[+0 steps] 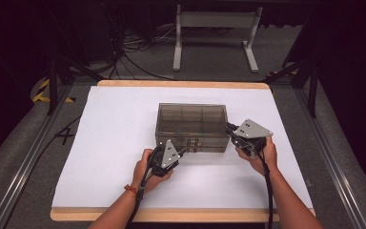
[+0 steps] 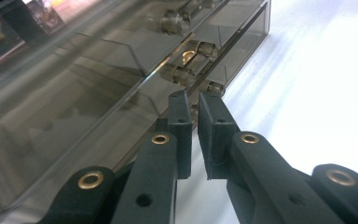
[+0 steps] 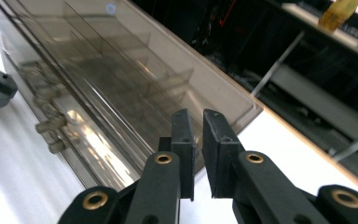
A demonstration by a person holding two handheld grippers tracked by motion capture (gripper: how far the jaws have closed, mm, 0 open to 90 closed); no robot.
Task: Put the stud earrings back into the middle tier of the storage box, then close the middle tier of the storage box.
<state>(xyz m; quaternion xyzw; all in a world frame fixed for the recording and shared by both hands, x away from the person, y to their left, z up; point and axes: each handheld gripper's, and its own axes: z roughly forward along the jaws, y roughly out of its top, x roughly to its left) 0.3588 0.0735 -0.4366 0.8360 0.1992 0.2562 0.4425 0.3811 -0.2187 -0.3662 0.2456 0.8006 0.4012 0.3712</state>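
- While a person sits at the bottom edge of the high view, both forearms reach up toward a smoky clear plastic box (image 1: 192, 125) in the middle of the frame, standing on a white table (image 1: 114, 143).
- The box has inner dividers and small latches or knobs (image 1: 194, 144) along its near front face.
- The left gripper (image 1: 180, 152), at lower centre of the high view, points at the box's near left front; in the left gripper view its jaws rise from the bottom with a narrow gap between them, released and holding nothing, tips just short of a knob (image 2: 176, 73) on the box front.
- The right gripper (image 1: 228, 128) sits at the box's right end; in the right gripper view its jaws stand a slit apart over the box's (image 3: 121, 88) near corner, gripping nothing. Whether they touch the wall cannot be told.
- The lid looks shut, with latches in place.
- Judged step: the hands are lining up on the box, one to work the front, one to steady the end; no hold is taken yet.
- Likely next move: the left jaws must close squarely on one small knob or latch, which calls for fine aim, while the right gripper braces the box so it does not slide on the smooth table.
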